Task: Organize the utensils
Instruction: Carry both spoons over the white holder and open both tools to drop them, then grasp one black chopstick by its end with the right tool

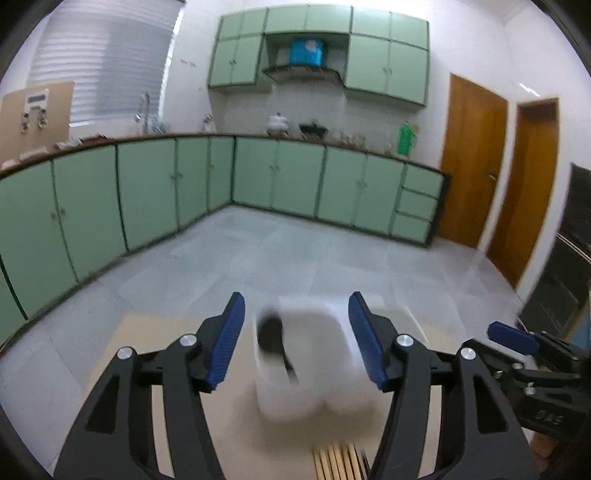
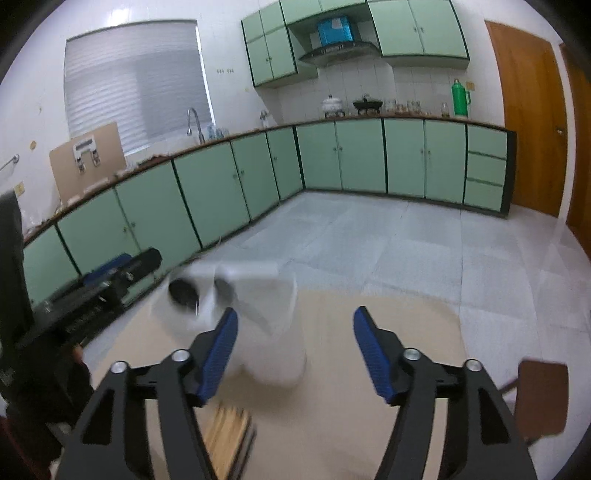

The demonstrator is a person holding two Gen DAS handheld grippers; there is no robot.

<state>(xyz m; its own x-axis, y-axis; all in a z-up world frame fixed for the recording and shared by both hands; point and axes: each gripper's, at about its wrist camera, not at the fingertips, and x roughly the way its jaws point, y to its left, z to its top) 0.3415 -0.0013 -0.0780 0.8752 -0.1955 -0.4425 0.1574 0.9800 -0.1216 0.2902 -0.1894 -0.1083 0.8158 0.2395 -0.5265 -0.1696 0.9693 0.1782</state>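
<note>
Two grippers, both with fingers wide apart and empty: left gripper [image 1: 297, 339], right gripper [image 2: 293, 345]. White holder [image 1: 306, 365] stands upright on the table [image 1: 155, 332], mouth up, a dark utensil inside; blurred. Wooden sticks [image 1: 338, 463] lie flat just before it, long axis pointing toward the holder. Advice: pinch sticks mid-length, tip upright, lower slowly.

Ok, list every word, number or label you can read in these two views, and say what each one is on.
"045" or similar: embossed marking on the right gripper body in the left wrist view, too blurred to be sure.
Blue box above the range hood: a pale mark on its front, unreadable.
White utensil holder: motion-blurred, no text visible.
Nothing else carries readable text.
</note>
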